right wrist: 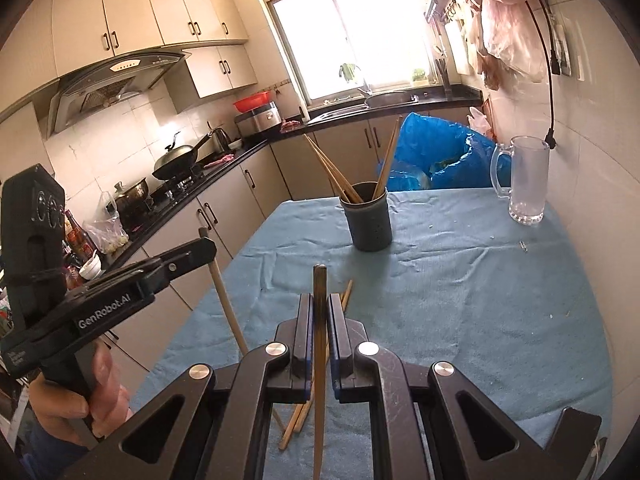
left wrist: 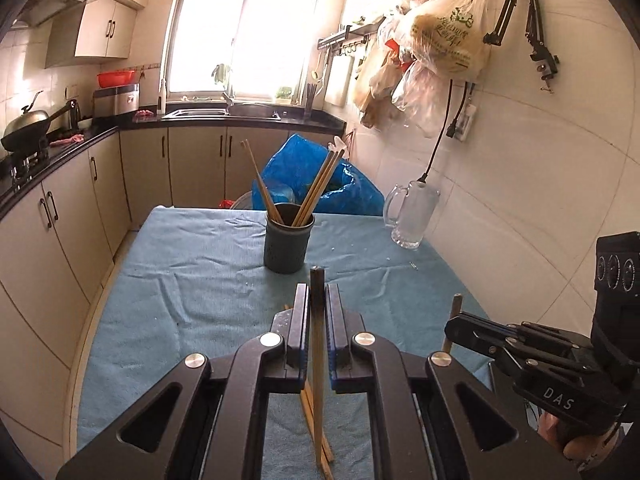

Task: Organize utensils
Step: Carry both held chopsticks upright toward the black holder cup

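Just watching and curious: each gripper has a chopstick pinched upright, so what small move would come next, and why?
Probably carry the left gripper forward over the cup and lower its chopstick in. Both grippers are shut on a chopstick, the cup already holds several, and it stands straight ahead. The right gripper with its chopstick could follow.
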Demonstrator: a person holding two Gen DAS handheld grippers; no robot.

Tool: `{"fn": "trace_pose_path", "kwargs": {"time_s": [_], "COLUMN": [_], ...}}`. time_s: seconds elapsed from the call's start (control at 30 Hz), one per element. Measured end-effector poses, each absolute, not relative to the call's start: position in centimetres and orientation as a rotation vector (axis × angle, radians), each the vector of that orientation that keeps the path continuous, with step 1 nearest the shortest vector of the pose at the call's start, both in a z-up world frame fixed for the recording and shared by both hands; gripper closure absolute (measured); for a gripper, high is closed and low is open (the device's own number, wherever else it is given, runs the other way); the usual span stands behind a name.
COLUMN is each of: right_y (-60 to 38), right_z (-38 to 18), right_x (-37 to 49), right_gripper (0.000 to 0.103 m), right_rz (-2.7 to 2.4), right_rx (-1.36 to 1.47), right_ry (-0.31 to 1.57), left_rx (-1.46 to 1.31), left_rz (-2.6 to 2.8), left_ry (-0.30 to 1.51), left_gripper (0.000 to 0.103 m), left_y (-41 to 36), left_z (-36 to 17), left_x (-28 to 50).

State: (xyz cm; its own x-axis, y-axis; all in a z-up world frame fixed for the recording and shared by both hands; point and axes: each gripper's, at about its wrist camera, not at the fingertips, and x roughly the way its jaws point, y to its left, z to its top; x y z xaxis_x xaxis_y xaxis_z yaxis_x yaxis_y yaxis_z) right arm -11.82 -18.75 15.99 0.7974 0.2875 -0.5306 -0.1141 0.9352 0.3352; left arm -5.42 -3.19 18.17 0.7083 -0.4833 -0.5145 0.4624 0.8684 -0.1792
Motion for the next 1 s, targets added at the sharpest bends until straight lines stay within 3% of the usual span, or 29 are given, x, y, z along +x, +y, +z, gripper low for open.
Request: {"fn": "trace_pose_path", "kwargs": {"time_s": [1.0], "right_y": [-20.1], "right_z": [21.5], "right_x": [-5.8], "right_gripper": [0.096], "right_rz": [0.163], "right_rx": [0.207], "right_ry": [0.543], "left_rx": [0.001], "left_rz": [-0.522], "left_ry": [0.544], "left_gripper": [0.096], "left_y": [-5.0], "left_z": [22.8], "left_x": [-0.6]}}
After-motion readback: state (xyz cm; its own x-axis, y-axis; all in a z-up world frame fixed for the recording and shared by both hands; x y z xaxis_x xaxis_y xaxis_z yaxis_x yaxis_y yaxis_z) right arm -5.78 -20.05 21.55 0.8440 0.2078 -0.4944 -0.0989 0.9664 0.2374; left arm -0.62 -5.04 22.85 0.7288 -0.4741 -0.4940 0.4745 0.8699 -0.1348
